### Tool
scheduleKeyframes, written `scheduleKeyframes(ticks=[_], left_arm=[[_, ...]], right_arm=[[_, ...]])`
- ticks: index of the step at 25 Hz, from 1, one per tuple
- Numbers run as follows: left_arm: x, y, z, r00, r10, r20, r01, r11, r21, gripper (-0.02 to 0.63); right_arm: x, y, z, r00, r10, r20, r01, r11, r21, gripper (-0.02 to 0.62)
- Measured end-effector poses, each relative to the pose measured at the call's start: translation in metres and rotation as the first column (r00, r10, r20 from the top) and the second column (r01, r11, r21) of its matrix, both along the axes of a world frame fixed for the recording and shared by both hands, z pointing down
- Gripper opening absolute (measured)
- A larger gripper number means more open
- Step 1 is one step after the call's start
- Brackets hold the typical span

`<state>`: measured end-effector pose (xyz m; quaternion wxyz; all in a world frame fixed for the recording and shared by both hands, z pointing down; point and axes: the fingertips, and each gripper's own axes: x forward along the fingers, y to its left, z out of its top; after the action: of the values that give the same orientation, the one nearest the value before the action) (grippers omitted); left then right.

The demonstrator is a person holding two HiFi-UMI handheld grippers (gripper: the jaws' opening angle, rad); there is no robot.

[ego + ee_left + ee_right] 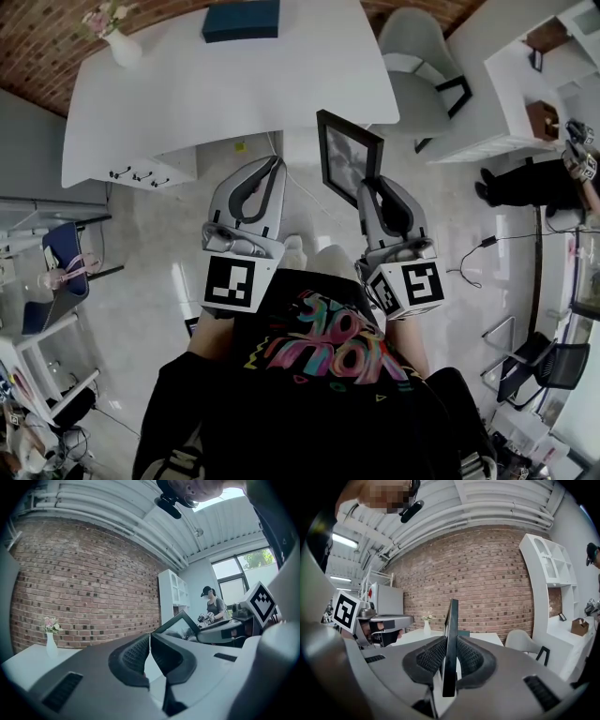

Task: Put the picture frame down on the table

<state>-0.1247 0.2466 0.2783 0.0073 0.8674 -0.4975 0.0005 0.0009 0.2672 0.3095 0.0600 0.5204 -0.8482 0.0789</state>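
- Right gripper view: my right gripper (450,645) clamps the picture frame (452,616) upright.
- Left gripper (149,639): jaws together, empty.
- Carrying step, I'd say; next, lower it onto the table (234,94).

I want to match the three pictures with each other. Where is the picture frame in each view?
Head view: the picture frame is right of centre, standing above the right gripper.
Left gripper view: the frame is right of centre, tilted, in the background.
Right gripper view: the frame is at the centre, edge-on, clamped between the fingers.
Shared landmark: the white vase with flowers.
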Motion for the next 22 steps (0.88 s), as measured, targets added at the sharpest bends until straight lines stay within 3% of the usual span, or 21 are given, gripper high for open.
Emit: scheduleKeyframes(ticks=[11, 22], left_arm=[[-0.010, -0.057, 0.012, 0.999, -0.042, -0.019, 0.042, 0.999, -0.011, 0.031], [0.021, -0.187, 0.016, 0.994, -0.111, -0.021, 0.110, 0.994, -0.022, 0.031]], right_arm=[[0.001, -0.062, 0.012, 1.000, -0.011, -0.028, 0.010, 1.000, -0.012, 0.092], [0.042, -0.205, 0.017, 0.998, -0.052, -0.027, 0.052, 0.998, -0.026, 0.092]])
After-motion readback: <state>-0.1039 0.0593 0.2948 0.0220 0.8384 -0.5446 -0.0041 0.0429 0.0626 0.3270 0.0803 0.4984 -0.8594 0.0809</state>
